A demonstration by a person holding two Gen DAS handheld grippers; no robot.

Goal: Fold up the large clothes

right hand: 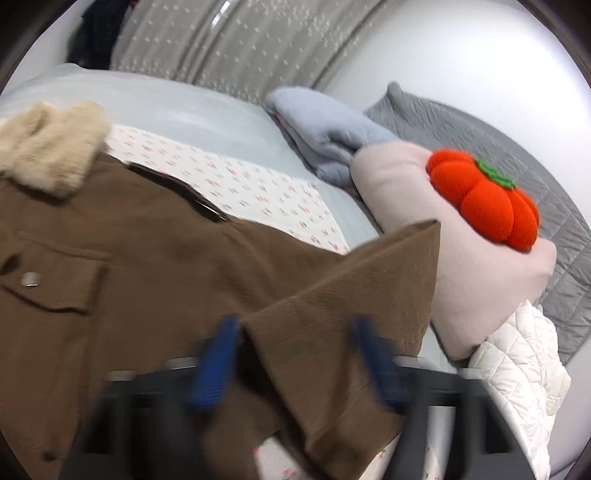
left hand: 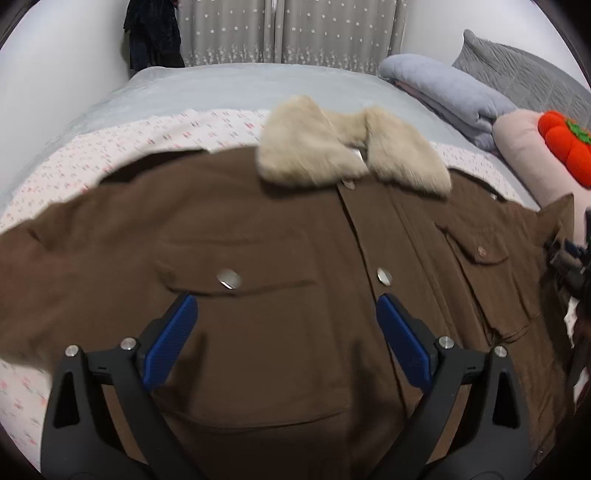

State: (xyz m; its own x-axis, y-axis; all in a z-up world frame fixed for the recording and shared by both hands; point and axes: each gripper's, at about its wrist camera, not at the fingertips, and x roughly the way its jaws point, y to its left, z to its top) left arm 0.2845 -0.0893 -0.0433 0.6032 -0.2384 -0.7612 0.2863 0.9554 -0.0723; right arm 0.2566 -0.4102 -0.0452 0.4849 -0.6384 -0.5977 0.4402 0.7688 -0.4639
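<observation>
A brown jacket [left hand: 280, 266] with a cream fur collar [left hand: 351, 147] lies face up on the bed, buttons and chest pockets showing. My left gripper [left hand: 286, 306] hovers over its front with the jaws wide open and empty. In the right wrist view the jacket [right hand: 147, 266] fills the left side, and its right sleeve [right hand: 343, 302] stands lifted between my right gripper's blue fingers [right hand: 218, 365]. My right gripper [right hand: 295, 332] is blurred and its jaws look spread around the sleeve; whether they pinch it is unclear.
The bed has a patterned white sheet [left hand: 155, 133] over a pale blue cover [left hand: 229, 85]. A folded blue-grey blanket [right hand: 325, 136], a pink pillow [right hand: 461, 266] with an orange pumpkin plush [right hand: 484, 199], a grey quilt [right hand: 554, 206] and a white quilted item [right hand: 524, 369] lie at the right. Curtains [left hand: 288, 29] hang behind.
</observation>
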